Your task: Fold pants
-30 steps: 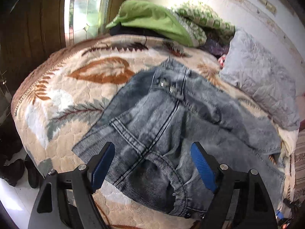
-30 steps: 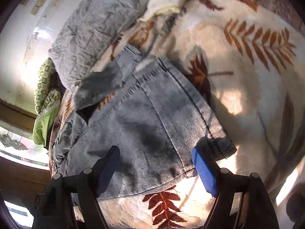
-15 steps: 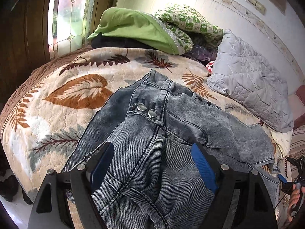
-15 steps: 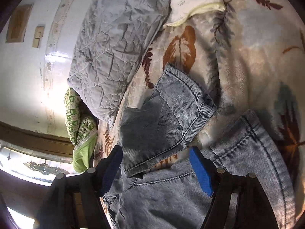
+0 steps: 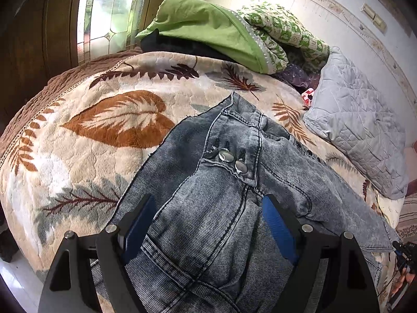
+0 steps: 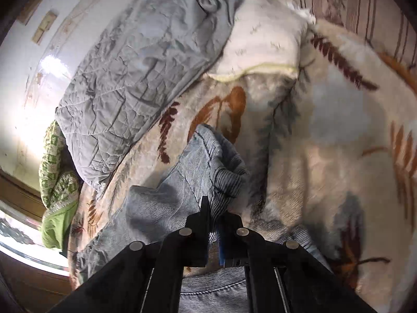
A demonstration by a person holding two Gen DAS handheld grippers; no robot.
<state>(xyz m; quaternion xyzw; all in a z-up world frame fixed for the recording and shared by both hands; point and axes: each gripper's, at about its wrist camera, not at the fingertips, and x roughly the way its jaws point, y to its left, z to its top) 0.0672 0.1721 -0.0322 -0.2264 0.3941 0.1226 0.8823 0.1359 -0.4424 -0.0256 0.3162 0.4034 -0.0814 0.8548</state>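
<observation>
Lying spread across a bed [image 5: 78, 156] under a leaf-print blanket [image 5: 109, 120]: grey denim pants [image 5: 221, 208], waistband and two metal buttons [image 5: 232, 160] facing up, one hem bunched and lifted off the blanket toward the pillows in the right wrist view. Hovering over the pants' seat and fly: left gripper [image 5: 208, 224], blue-padded fingers [image 5: 278, 227] standing wide apart, denim lying below and between them, pads pressing on nothing. Pinching a ribbed fold of that raised pant leg: right gripper [image 6: 212, 221], fingers [image 6: 204, 208] drawn narrow and clamped on the cloth. Resting near the waistband, against the wall: a grey quilted pillow [image 5: 365, 135]. Piled at the bed's far end by the stained-glass window [image 5: 109, 13]: green bedding [image 5: 208, 28] and a green-patterned quilt [image 5: 281, 31]. Peeking from beneath the grey pillow in the right wrist view: a white pillow [image 6: 263, 49].
</observation>
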